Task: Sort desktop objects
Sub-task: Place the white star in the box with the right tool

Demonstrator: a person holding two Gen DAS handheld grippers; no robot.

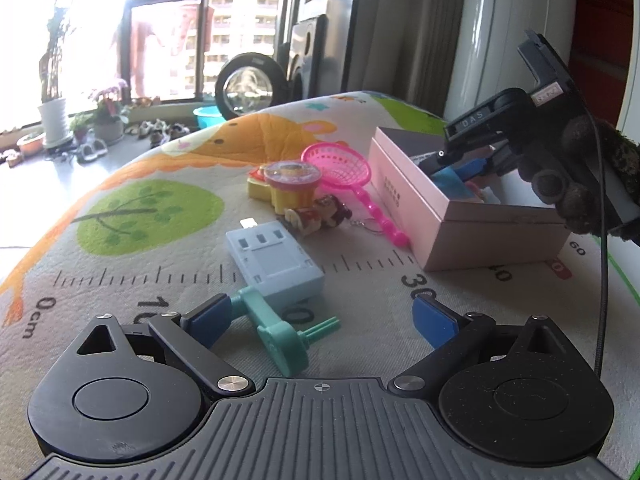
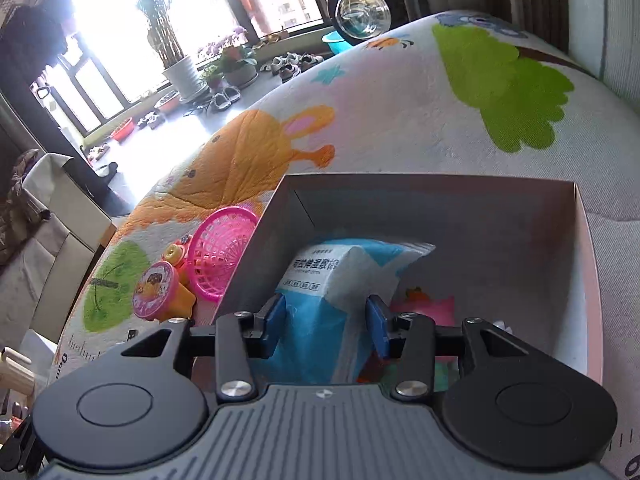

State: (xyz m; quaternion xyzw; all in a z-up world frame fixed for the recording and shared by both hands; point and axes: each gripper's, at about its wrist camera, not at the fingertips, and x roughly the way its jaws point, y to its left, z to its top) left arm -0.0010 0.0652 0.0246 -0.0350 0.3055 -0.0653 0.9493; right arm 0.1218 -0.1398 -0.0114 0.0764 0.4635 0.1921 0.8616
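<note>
The right gripper (image 2: 327, 326) reaches into the pink box (image 2: 460, 208), jaws clamped on a blue-and-white packet (image 2: 320, 280). The left gripper (image 1: 324, 320), jaws apart, hangs over the play mat (image 1: 120, 248) near a teal toy (image 1: 276, 332) and pale blue charger (image 1: 276, 264).

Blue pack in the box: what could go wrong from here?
1. The right hand-held gripper has its fingers on either side of the blue-and-white pack inside the pink box; lifting out carelessly might drag the pack back out.
2. The left hand-held gripper is wide open over the teal toy, which touches the light-blue block; closing could nudge both.
</note>
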